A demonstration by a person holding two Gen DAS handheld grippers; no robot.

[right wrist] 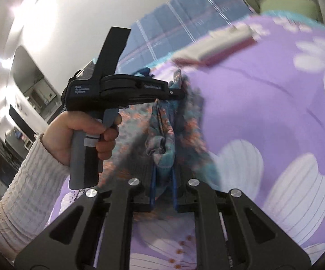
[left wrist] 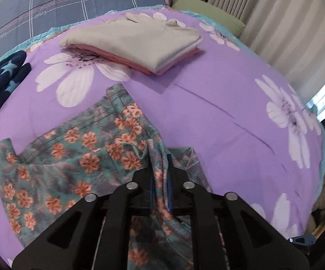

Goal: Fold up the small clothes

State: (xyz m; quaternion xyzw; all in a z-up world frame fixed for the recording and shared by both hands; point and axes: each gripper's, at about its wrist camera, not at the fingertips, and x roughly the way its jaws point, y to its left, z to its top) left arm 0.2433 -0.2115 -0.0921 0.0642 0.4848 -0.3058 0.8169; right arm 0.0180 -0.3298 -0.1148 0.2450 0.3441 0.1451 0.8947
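Note:
A teal garment with orange flowers [left wrist: 72, 153] lies rumpled on the purple floral bedsheet [left wrist: 218, 103]. My left gripper [left wrist: 160, 180] is shut on a bunched edge of it, and the cloth runs between the blue pads. In the right wrist view my right gripper [right wrist: 163, 180] is shut on another bunched part of the same garment [right wrist: 162, 135], lifted off the bed. The left gripper [right wrist: 176, 94], held by a hand in a white sleeve, also shows there, pinching the cloth just beyond.
A stack of folded clothes, beige over pink [left wrist: 135, 42], lies at the far side of the bed. A navy star-patterned garment [left wrist: 0, 81] lies at the left. A blue plaid pillow [left wrist: 61, 2], a green cushion [left wrist: 207, 11] and curtains are behind.

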